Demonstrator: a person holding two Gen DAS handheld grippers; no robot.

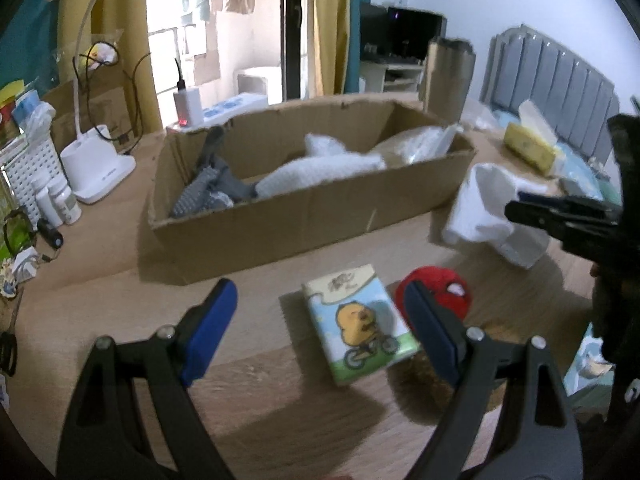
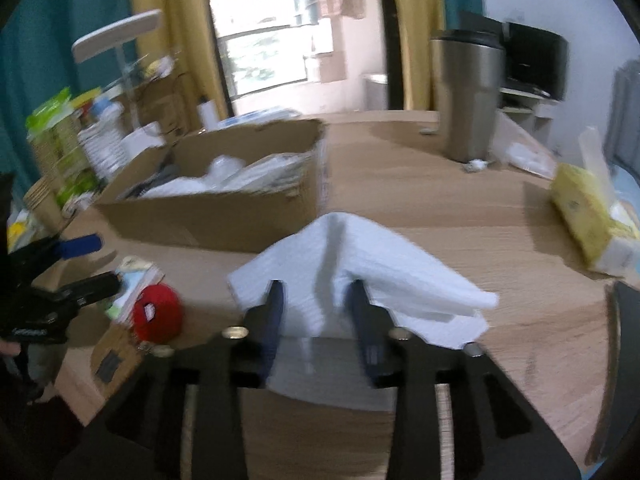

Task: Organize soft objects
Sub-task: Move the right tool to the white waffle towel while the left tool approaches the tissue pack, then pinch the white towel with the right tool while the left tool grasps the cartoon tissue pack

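Note:
A cartoon-printed tissue pack point(image 1: 360, 320) lies on the wooden table, between the wide-apart blue pads of my open left gripper point(image 1: 318, 296), which touch nothing. A red plush toy point(image 1: 440, 292) sits just behind the right pad. The cardboard box point(image 1: 304, 216) beyond holds a white towel point(image 1: 320, 168) and a grey cloth point(image 1: 212, 188). A folded white cloth point(image 2: 360, 256) lies right of the box. My right gripper point(image 2: 318, 292) stands partly open with the cloth's near edge between its fingers, pads not pressing. The left gripper point(image 2: 92, 266) shows at the left by the toy point(image 2: 158, 312).
A white desk lamp point(image 1: 96, 168), a white basket point(image 1: 32, 168) and small bottles point(image 1: 60, 200) crowd the table's left side. A steel tumbler point(image 2: 466, 92) stands at the back. A yellow tissue pack point(image 2: 588, 216) lies at the right edge.

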